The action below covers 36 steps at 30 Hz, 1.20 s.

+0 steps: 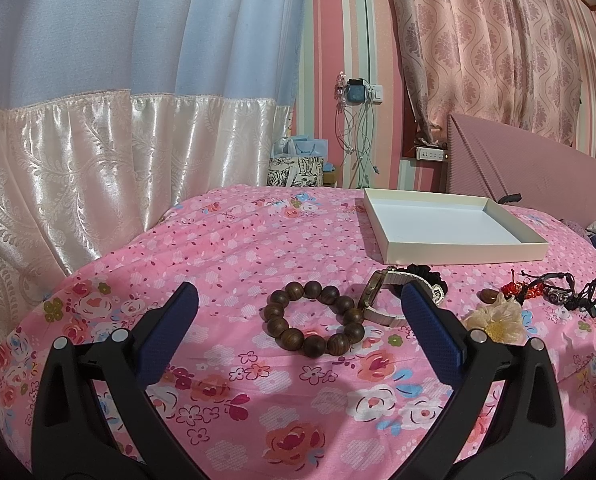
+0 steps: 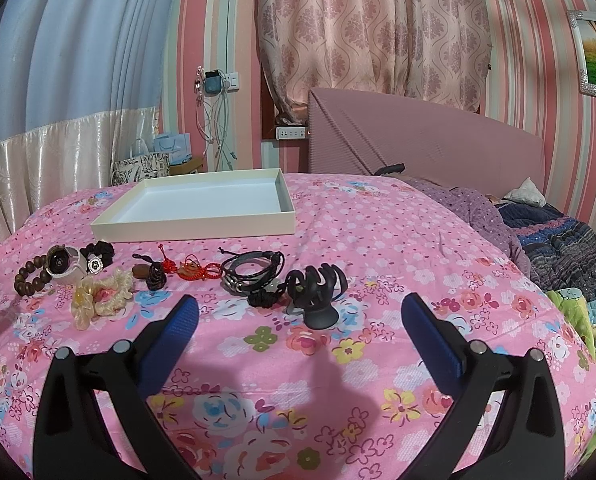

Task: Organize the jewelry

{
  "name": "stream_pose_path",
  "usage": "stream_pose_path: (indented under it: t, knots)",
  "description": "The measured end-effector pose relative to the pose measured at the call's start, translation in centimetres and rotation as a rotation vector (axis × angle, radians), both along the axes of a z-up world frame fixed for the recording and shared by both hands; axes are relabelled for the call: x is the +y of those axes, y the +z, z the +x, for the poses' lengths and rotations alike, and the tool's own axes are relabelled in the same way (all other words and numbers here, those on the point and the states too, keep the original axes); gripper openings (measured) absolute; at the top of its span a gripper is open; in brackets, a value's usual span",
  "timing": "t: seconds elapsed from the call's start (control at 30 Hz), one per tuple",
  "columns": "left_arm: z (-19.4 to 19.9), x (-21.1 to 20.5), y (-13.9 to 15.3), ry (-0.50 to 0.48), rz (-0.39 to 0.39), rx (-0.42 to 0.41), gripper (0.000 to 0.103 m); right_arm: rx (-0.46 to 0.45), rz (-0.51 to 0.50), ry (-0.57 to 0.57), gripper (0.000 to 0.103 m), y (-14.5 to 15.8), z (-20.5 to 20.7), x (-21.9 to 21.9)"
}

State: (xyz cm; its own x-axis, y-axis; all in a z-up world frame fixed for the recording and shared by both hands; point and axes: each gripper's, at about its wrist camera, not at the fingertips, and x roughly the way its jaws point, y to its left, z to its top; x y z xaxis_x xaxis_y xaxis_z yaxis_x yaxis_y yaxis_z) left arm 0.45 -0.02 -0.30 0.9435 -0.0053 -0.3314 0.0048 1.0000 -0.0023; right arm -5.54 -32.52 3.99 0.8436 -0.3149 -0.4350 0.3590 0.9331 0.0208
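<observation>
A brown wooden bead bracelet [image 1: 315, 319] lies on the pink floral bedspread, just ahead of my open, empty left gripper [image 1: 298, 300]. A white-strap watch [image 1: 382, 300] lies right of it, partly behind the right finger. A cream scrunchie [image 1: 496, 320] and red and black cords [image 1: 554, 292] lie further right. A shallow white box [image 1: 450, 256] stands beyond. In the right wrist view, my open, empty right gripper [image 2: 300, 312] faces a black claw clip [image 2: 318, 290]. A black leather bracelet [image 2: 254, 268], red knots [image 2: 194, 270], the scrunchie [image 2: 102, 294], watch [image 2: 64, 266] and beads [image 2: 32, 278] line up leftwards before the box [image 2: 194, 230].
The bed's pink headboard [image 2: 418, 140] rises at the back. A rumpled dark quilt [image 2: 570, 248] and a small pillow [image 2: 526, 194] lie at the right. Curtains hang on the left; gift bags [image 2: 150, 162] and cables stand by the wall behind the bed.
</observation>
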Motion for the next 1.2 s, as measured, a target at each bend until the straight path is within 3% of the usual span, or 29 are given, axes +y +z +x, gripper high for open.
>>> stream_pose_path:
  t: [1.2]
  knots:
    - [0.18,-0.02,-0.08,0.000,0.000,0.006,0.100,0.001,0.000,0.000,0.101,0.00,-0.01,0.00]
